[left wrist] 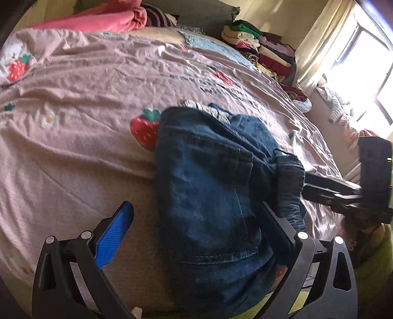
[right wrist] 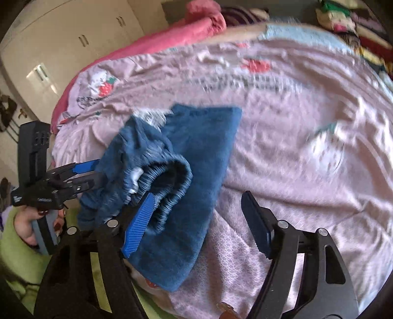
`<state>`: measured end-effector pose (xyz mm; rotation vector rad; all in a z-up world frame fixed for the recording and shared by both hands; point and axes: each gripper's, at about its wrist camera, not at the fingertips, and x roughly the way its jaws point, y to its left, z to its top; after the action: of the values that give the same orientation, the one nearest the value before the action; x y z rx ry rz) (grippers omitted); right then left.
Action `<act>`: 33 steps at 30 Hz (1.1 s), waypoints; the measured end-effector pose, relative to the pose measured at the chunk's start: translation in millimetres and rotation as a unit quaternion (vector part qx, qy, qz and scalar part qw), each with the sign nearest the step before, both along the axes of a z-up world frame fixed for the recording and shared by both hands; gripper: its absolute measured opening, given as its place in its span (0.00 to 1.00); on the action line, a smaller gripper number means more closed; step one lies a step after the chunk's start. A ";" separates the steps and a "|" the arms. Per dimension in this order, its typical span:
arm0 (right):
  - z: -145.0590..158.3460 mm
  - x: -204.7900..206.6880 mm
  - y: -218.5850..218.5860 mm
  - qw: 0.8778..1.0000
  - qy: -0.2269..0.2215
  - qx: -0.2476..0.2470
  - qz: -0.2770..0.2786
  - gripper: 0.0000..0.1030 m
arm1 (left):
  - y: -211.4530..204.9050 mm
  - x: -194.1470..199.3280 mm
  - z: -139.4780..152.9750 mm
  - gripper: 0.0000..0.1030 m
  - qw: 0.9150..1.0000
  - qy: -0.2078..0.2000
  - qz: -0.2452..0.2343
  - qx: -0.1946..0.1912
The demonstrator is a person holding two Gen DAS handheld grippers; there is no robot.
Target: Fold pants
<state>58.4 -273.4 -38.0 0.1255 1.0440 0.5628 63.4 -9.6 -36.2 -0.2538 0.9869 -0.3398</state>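
Observation:
Blue denim pants (left wrist: 208,176) lie folded into a short bundle on the pink strawberry bedsheet (left wrist: 86,98), near the bed's front edge. My left gripper (left wrist: 196,203) hangs over them, open wide, with the bundle between its fingers and the blue left pad (left wrist: 115,235) clear of the cloth. The elastic waistband (right wrist: 167,186) bulges up at the bundle's end. My right gripper (right wrist: 197,196) is open there: its left pad (right wrist: 140,225) lies against the waistband and its right pad is over bare sheet. From the left wrist view the right gripper (left wrist: 305,182) points at the waistband (left wrist: 289,176).
A hand (right wrist: 27,225) in a green sleeve holds the left gripper (right wrist: 95,171). A pink blanket (left wrist: 103,22) lies at the head of the bed. Stacked folded clothes (left wrist: 258,49) sit at the far right by a bright window (left wrist: 363,68). A wardrobe (right wrist: 61,44) stands left.

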 end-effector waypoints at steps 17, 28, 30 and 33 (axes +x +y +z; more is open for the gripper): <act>-11.2 25.1 23.0 0.997 0.001 0.063 0.050 0.20 | -11.3 12.6 -8.7 0.50 0.999 -0.008 -0.009 -0.049; 53.9 25.9 39.9 0.991 -0.098 0.057 0.076 0.14 | -10.0 20.0 46.6 0.49 0.998 -0.065 -0.007 -0.027; 61.4 34.8 45.8 0.989 -0.112 0.054 0.081 0.14 | -4.6 26.7 54.0 0.49 0.997 -0.071 0.000 -0.025; 67.2 48.0 55.4 0.987 -0.128 0.045 0.088 0.14 | 0.4 37.0 61.1 0.49 0.997 -0.077 0.008 -0.016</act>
<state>106.4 -218.0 29.2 0.0392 0.7834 0.7658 100.3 -9.1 24.9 -0.2614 0.8266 -0.3557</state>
